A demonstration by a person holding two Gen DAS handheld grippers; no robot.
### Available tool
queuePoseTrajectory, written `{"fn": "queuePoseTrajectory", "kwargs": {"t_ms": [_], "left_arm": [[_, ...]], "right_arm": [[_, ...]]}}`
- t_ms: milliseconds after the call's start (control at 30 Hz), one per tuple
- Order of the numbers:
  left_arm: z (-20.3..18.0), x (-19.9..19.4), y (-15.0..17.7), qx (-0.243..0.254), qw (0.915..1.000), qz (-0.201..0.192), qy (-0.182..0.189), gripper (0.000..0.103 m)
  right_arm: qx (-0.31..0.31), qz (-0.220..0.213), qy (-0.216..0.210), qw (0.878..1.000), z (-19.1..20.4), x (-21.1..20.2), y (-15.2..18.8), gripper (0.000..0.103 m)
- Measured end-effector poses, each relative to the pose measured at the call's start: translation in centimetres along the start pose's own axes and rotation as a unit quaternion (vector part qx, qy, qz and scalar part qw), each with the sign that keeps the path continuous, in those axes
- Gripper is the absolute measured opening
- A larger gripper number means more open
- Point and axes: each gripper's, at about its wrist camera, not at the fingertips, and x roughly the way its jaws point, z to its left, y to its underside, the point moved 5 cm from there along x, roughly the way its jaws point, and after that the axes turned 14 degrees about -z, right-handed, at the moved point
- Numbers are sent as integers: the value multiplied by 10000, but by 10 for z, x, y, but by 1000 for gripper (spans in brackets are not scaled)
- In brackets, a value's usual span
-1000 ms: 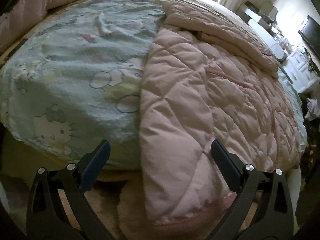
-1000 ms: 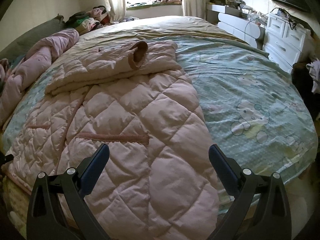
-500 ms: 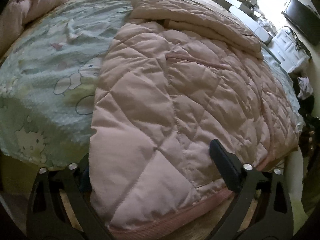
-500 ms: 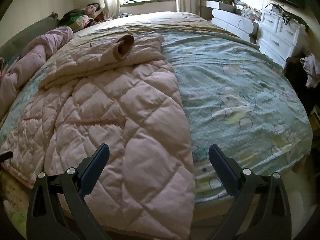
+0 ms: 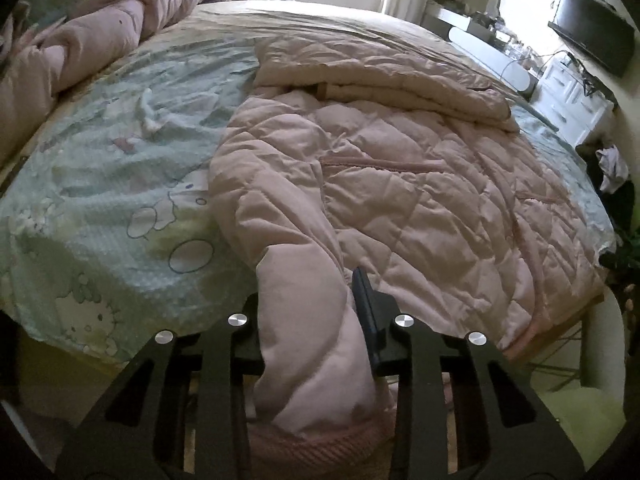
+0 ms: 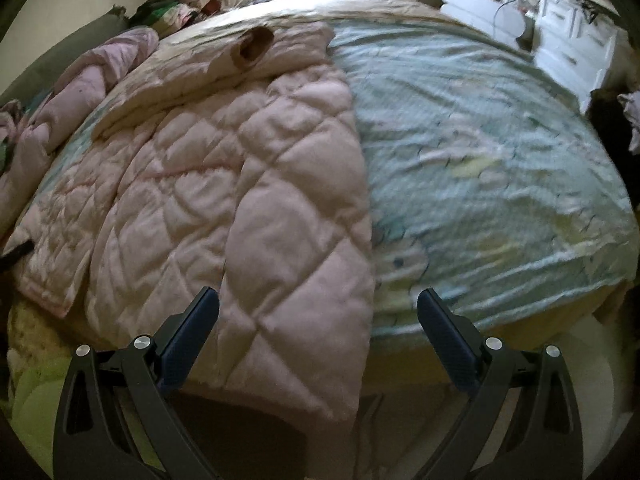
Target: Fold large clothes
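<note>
The left tool point(image 5: 310, 304) pinches a bunched fold at the near hem of a pink quilted coat point(image 5: 400, 200). Its jaws have just been closing, and the fabric now fills the gap between them, bulging up above the pads. Only the right finger point(image 5: 366, 300) shows plainly; the left one is hidden behind the cloth. The tool points steeply down at the near edge of the bed point(image 5: 100, 200).

From the pinch the coat runs away from the tool, lying flat on the bed and covering the area ahead and to the right. It is pale pink, puffy, stitched in diamonds, with a darker ribbed band along the hem just below the tool. Two slanted pocket openings show on its front. At the far end the upper part is folded across itself in a thick roll.

The right tool point(image 6: 318, 320) is spread wide, its jaws apart and holding nothing. It hangs over the coat's other near corner, which lies between and below the fingers, draped over the bed's edge. This view is blurred. A sleeve cuff point(image 6: 254, 46) stands open at the coat's far end.

Around the coat, a pale green cartoon-print sheet point(image 6: 480, 160) covers the bed. A second pink garment point(image 5: 100, 36) lies heaped far off to the left tool's left.
</note>
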Motion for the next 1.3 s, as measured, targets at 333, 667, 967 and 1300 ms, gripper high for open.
{"fn": "queuePoseTrajectory", "kwargs": {"t_ms": [333, 667, 967, 1300], "left_arm": [[0, -1, 0, -30, 10000, -34, 13, 24], [2, -5, -3, -39, 9999, -151, 62, 24], [1, -14, -44, -60, 9982, -589, 113, 22], [-10, -11, -100, 66, 9948, -1006, 170, 22]], "right_arm": [[355, 579, -392, 9969, -2, 6, 37, 69], [203, 1, -833, 9963, 18, -16, 17, 18], [473, -1336, -1372, 9803, 30, -50, -64, 16], [513, -1834, -1488, 9703, 43, -40, -131, 15]]}}
